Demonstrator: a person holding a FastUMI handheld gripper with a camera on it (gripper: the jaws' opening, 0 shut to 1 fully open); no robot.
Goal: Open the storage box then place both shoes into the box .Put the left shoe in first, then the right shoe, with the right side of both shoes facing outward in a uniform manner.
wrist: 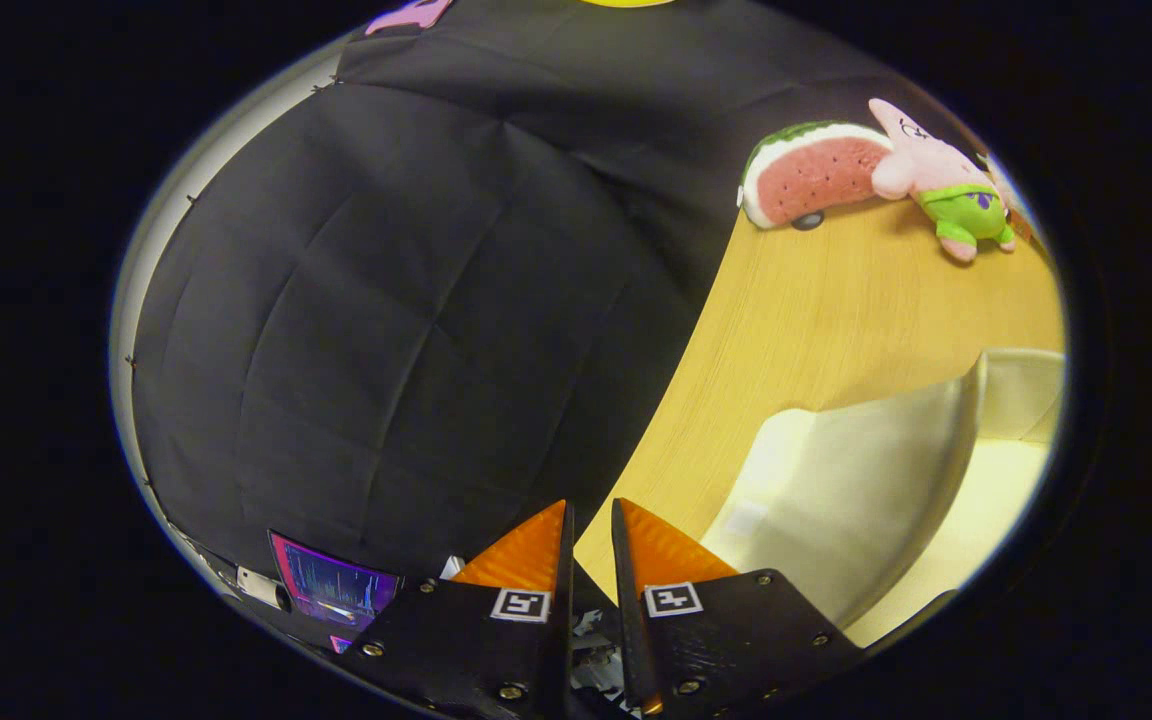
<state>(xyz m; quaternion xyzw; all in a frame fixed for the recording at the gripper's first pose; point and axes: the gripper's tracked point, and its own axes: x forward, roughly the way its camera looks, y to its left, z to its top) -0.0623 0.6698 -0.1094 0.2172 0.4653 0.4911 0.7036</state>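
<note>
gripper: the gripper [591, 515] sits at the bottom centre of the frame, fingers nearly together with just a thin slit between the tips, and nothing is pinched in there

what's under the tips: the tips land right where the table's near edge crosses in front of the black cloth, so one finger is over cloth and the other over wood

storage box: the pale cream storage box [1011, 395] is at the lower right, just to the right of the fingers; looks open to me, since you can see down into a lit cream floor

box edges: its near wall [856, 480] rises as a big smooth curved panel, top rim sweeping up to a corner at the right side of the frame; the lower right part of the box runs out of sight

table: light wood table [836, 310] runs from the middle up to the upper right, curved edge against the dark cloth

open room: a bare strip of wood lies between the box rim and the toys

toys: a watermelon slice plush [806, 180] and a pink star plush [936, 175] in green shorts, touching each other at the far upper right, well apart from the box

booth wall: black cloth [386, 300] covers the left and centre

lower left: a small lit screen [336, 585] down beside the left finger

shoes: can't tell where they are
</note>
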